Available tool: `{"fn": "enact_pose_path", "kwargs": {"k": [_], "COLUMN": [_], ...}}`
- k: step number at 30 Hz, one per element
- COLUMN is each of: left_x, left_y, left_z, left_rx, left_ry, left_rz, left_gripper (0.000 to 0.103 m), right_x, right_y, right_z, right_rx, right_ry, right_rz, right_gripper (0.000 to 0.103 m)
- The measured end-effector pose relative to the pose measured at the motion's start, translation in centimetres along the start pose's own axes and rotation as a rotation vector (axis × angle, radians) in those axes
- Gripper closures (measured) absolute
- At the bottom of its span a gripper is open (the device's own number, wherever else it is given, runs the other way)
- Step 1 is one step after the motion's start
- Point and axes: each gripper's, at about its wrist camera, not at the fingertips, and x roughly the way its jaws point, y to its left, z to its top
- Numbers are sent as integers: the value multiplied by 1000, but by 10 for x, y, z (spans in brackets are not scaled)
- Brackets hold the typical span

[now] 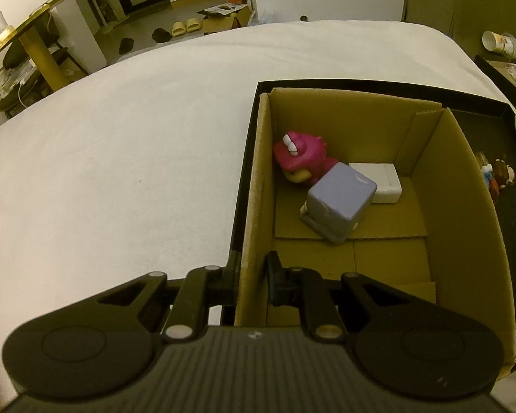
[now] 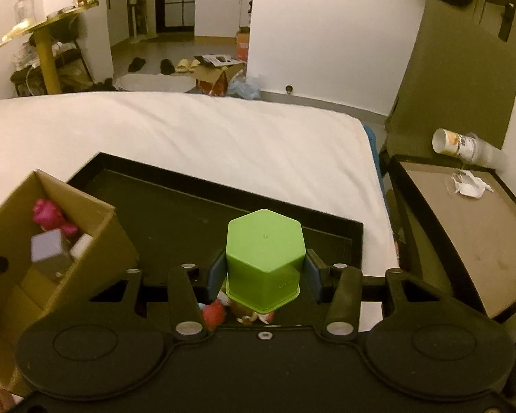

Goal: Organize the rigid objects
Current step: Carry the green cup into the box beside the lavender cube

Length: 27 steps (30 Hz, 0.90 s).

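A cardboard box (image 1: 457, 186) sits in a black tray (image 1: 247, 158) on a white bed. Inside lie a pink monster toy (image 1: 299, 155), a lilac cube toy (image 1: 340, 203) and a white block (image 1: 382, 180). My left gripper (image 1: 253, 275) is shut on the box's left wall. My right gripper (image 2: 263, 277) is shut on a green hexagonal cup (image 2: 265, 258), held upside down above the tray (image 2: 175, 213). Small figurines (image 2: 237, 313) lie under the cup. The box (image 2: 86, 241) shows at the left of the right wrist view.
Small figurines (image 1: 495, 175) lie in the tray right of the box. A bedside table (image 2: 471, 227) with a tipped paper cup (image 2: 457, 144) and crumpled tissue stands right of the bed. The white bed (image 1: 120, 158) spreads left and beyond.
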Motion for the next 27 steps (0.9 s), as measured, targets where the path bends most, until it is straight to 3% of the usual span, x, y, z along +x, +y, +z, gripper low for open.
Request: {"fn": "enact_pose_path", "kwargs": {"k": [27], "left_x": [-5], "left_y": [10], "left_z": [-1], "left_rx": [-30], "left_ry": [-29], "left_rz": [-39], "left_gripper": [91], "right_x": [-24], "right_y": [89], "right_z": [25], "right_rx": [-140], "right_ry": [-28], "right_rz": [135], "right_gripper": [56]}}
